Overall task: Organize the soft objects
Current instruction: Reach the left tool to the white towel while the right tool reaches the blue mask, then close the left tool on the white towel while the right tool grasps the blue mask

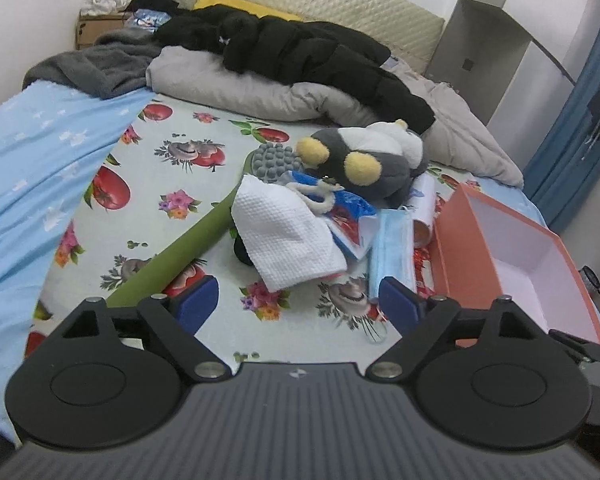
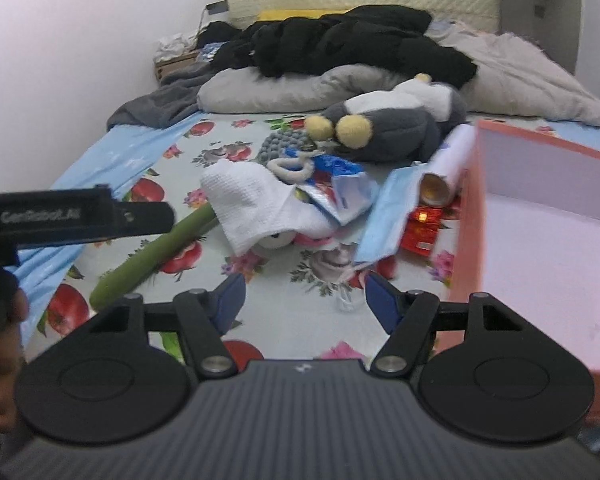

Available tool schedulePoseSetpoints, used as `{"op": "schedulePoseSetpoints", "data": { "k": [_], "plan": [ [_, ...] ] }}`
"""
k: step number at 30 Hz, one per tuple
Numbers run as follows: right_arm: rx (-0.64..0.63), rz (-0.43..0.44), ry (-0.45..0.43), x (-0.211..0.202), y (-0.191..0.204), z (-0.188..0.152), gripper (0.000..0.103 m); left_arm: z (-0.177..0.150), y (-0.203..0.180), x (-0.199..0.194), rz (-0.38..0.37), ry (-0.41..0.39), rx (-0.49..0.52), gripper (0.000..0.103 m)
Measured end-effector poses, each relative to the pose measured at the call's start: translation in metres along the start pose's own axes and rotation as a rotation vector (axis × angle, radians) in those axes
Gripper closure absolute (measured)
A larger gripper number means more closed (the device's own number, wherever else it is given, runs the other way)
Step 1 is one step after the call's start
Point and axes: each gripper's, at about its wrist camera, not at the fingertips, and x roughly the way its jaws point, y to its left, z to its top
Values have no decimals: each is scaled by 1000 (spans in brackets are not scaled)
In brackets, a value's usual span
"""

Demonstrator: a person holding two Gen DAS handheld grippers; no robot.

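A heap of soft things lies mid-bed: a grey, white and yellow plush toy (image 1: 364,160) (image 2: 388,128), a white waffle cloth (image 1: 284,236) (image 2: 256,204), a blue face mask (image 1: 392,248) (image 2: 384,216), a blue and red packet (image 1: 340,208) (image 2: 332,188) and a green-handled massage stick with a grey knobbed head (image 1: 180,252) (image 2: 156,256). A pink open box (image 1: 480,232) (image 2: 468,216) stands to the right. My left gripper (image 1: 298,304) hovers open in front of the heap, nothing between its pads. My right gripper (image 2: 302,300) is also open and holds nothing.
A grey duvet (image 1: 260,92) with a black jacket (image 1: 300,52) on it fills the back of the bed. A light blue blanket (image 1: 32,168) covers the left side. The left gripper's body (image 2: 76,216) and a hand (image 2: 0,320) show at left in the right wrist view.
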Motion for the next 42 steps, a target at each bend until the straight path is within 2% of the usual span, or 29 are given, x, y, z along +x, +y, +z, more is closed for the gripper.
{"op": "schedulePoseSetpoints", "data": {
  "k": [5, 10, 14, 16, 20, 25, 27, 28, 29, 30, 32, 33, 37, 42],
  "plan": [
    [26, -40, 22, 35, -9, 10, 35, 11, 12, 37, -15, 16, -48, 13],
    [32, -148, 8, 66, -24, 14, 35, 14, 18, 76, -19, 36, -55, 17],
    [45, -176, 20, 91, -35, 15, 36, 10, 26, 108, -10, 84, -83, 17],
    [54, -183, 23, 101, -39, 15, 40, 7, 30, 124, -7, 122, -97, 17],
    [87, -198, 34, 118, -46, 15, 48, 1, 35, 144, -22, 144, -118, 17],
    [128, -182, 49, 131, -52, 14, 51, -4, 35, 158, -54, 152, -143, 17],
    [147, -175, 60, 136, -55, 14, 63, -4, 33, 163, -60, 150, -138, 17],
    [154, -174, 60, 137, -57, 14, 65, -4, 31, 164, -61, 148, -136, 18],
    [152, -175, 60, 138, -57, 14, 71, -4, 30, 165, -62, 143, -138, 21],
    [149, -177, 60, 138, -56, 14, 82, -4, 29, 165, -56, 137, -145, 29],
    [147, -180, 55, 138, -55, 14, 88, -2, 27, 164, -58, 130, -153, 42],
    [145, -181, 50, 137, -54, 14, 94, -1, 25, 164, -59, 131, -154, 52],
    [132, -177, 28, 128, -52, 16, 98, 0, 22, 156, -65, 119, -167, 88],
    [106, -172, -16, 105, -45, 20, 99, 2, 20, 135, -86, 80, -163, 99]
  ]
}}
